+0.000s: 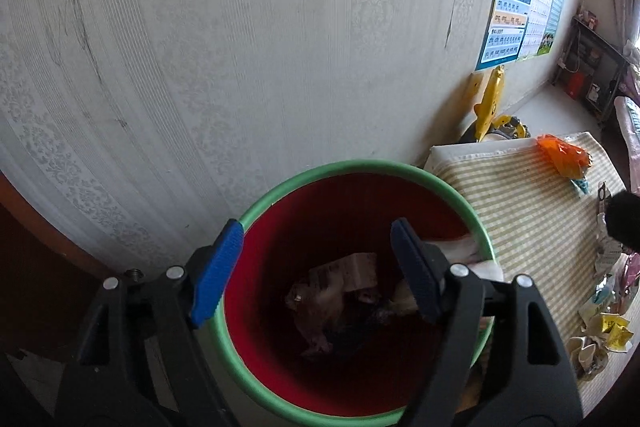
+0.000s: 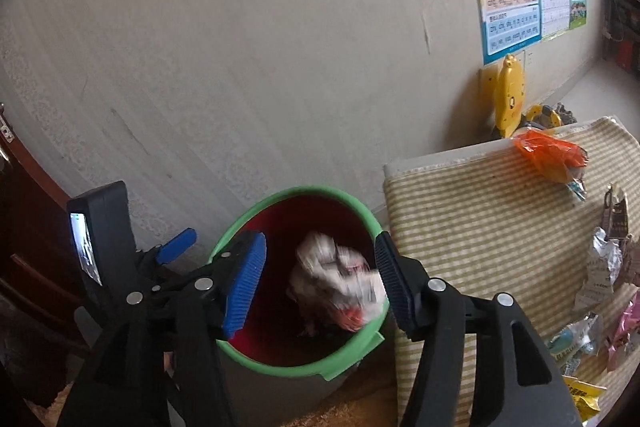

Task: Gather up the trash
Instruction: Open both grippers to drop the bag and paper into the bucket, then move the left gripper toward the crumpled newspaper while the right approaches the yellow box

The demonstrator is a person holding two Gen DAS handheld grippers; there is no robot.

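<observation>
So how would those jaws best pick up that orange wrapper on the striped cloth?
Probably from above, pinching the raised crumpled ridge of the orange wrapper. It lies bunched at the far edge of the striped cloth, apart from the other litter, so nothing blocks a downward approach.

The bin (image 2: 304, 363) stands against the wall (image 2: 240, 67), with crumpled wrappers (image 1: 340, 291) lying inside it. Just to its right is the cloth-covered table (image 2: 480, 227), with a bag (image 2: 548, 151) at its far edge and loose wrappers (image 2: 604, 267) along its right side
</observation>
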